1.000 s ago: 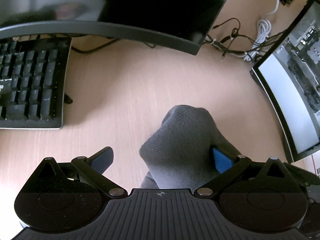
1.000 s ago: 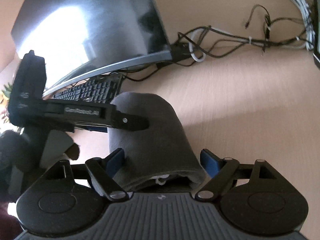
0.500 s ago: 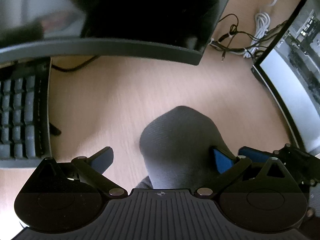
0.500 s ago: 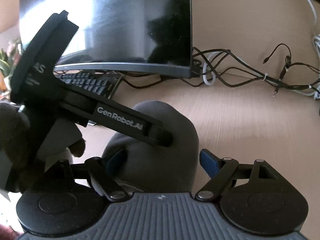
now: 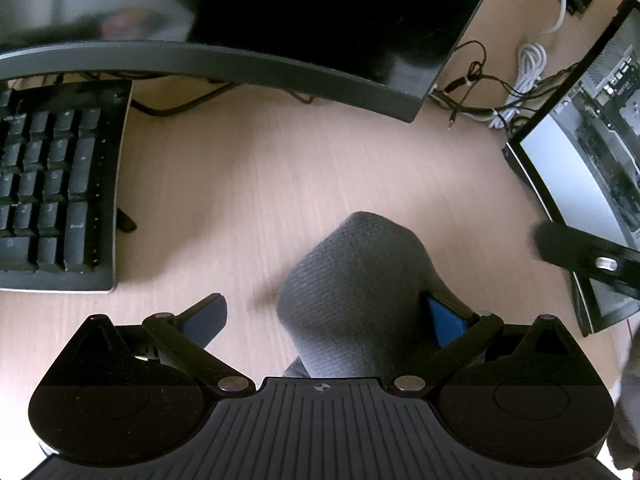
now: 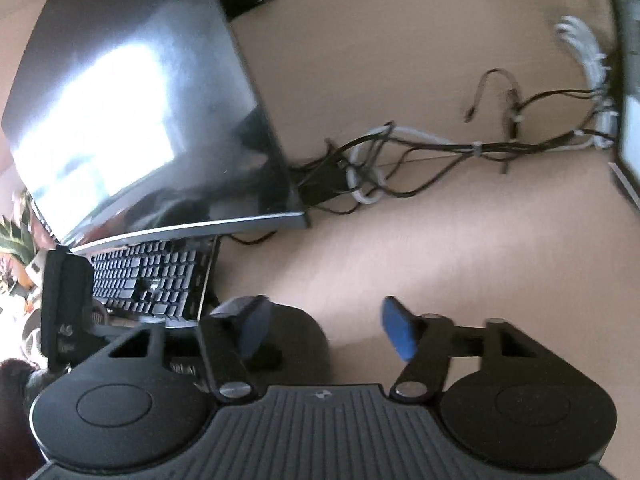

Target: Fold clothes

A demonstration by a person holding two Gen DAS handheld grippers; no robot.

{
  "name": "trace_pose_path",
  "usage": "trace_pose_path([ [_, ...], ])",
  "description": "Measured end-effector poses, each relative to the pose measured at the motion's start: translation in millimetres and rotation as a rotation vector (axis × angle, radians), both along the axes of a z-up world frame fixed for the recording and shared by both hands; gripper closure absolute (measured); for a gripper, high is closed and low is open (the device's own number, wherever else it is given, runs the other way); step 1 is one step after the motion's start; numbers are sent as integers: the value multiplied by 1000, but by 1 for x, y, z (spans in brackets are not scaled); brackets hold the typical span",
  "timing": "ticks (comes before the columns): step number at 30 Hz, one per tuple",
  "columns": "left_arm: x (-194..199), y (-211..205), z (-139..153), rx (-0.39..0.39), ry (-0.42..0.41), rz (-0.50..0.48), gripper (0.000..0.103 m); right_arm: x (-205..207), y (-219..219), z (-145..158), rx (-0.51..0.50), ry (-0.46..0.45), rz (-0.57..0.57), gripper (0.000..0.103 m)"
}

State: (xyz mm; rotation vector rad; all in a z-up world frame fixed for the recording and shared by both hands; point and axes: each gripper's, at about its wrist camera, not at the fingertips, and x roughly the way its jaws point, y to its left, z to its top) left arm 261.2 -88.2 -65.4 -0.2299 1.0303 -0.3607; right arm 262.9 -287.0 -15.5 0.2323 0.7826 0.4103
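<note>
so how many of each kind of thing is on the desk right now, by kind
monitors: 2
keyboard: 1
grey garment: 1
cable bundle: 1
total: 5

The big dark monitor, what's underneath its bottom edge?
Under the dark monitor: the black keyboard's back edge and dark cables on the wooden desk. Its stand is hidden.

left gripper (image 5: 324,314) jaws apart, right gripper (image 6: 324,330) closing, apparently empty
</note>
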Motion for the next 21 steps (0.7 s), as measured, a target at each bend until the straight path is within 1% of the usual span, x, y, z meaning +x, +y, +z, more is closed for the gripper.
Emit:
trace_pose_path([
  [1,-1,1,0,1,-1,2,0,5,12,-9,-29,27,13,53],
  [2,-2,4,-1,13,-3,15,0,9,18,-18,-10,64,23,58],
  [3,-3,9,-3,30,-5,45,0,14,21,-27,31,104,31,58],
  [4,-3,16,-6,12,-1,64,0,21,21,-36,86,159,28,58],
  [5,-2,25,-9,-17,16,81,0,26,20,-44,115,196,15,58],
  [6,-2,31,-10,-42,30,92,0,29,23,-51,86,215,-4,58],
  [7,-2,32,-11,-44,35,87,0,28,24,-54,70,217,-11,53],
  [10,-5,25,-7,-7,6,64,0,24,28,-52,68,190,-5,53],
  [12,-3,22,-7,-1,1,55,0,13,25,-40,29,134,1,53],
  [15,0,21,-7,-2,2,50,0,10,27,-25,-17,56,7,54],
  [16,-1,21,-7,2,-1,49,0,10,28,-21,-28,37,9,57],
  [21,-7,21,-4,20,-24,57,0,17,29,-3,-81,-23,0,58],
])
